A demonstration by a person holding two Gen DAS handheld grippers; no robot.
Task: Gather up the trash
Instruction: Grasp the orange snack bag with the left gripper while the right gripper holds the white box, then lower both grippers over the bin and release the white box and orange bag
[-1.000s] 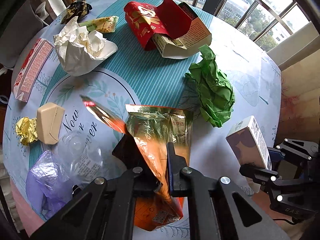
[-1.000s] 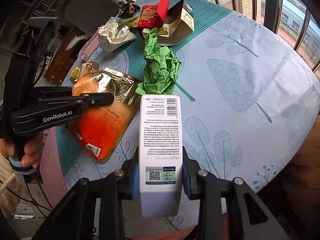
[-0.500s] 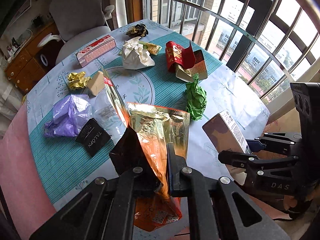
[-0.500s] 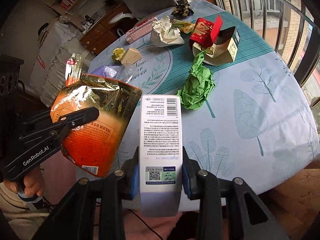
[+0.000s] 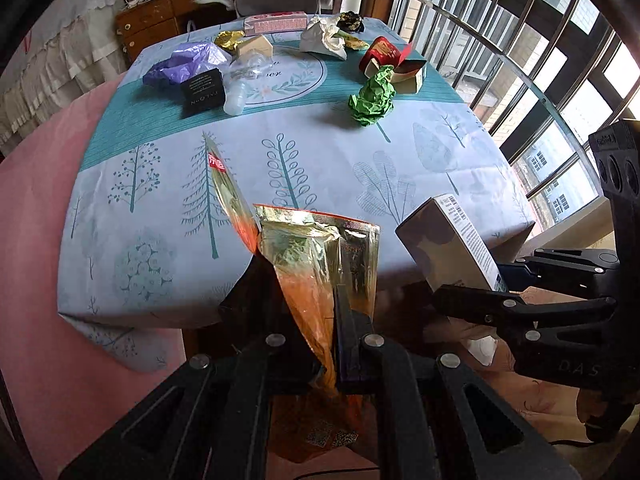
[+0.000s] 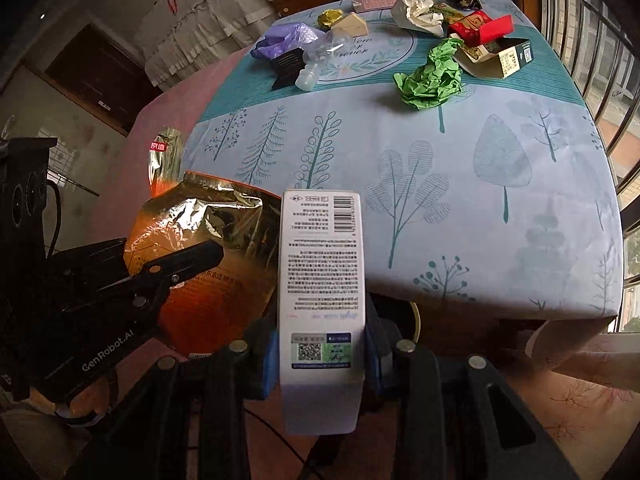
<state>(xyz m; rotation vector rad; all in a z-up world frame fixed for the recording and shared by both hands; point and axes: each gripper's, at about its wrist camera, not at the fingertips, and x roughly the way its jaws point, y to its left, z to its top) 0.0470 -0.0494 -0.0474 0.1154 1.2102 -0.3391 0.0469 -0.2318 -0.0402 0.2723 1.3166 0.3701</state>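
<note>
My left gripper (image 5: 324,304) is shut on a torn orange and gold foil bag (image 5: 320,256), held off the near edge of the table. The same foil bag (image 6: 200,248) hangs at the left of the right wrist view, with the left gripper (image 6: 212,250) clamped on it. Between the blue pads of my right gripper (image 6: 322,344) sits a tall white carton (image 6: 322,276) with a barcode. That white carton (image 5: 452,248) and the right gripper (image 5: 472,292) appear at the right of the left wrist view. Both hands are past the table's near edge.
The table with the tree-print cloth (image 5: 320,152) carries more litter at its far end: a crumpled green paper (image 5: 374,96), a purple bag (image 5: 188,62), a black sachet (image 5: 202,92), a clear bottle (image 5: 240,88), white paper (image 5: 326,38), a red box (image 5: 384,54). Window bars (image 5: 520,40) stand to the right.
Both grippers have drawn back from over the table to beyond its near edge and rolled, each carrying its item. The litter on the table now lies far ahead.
</note>
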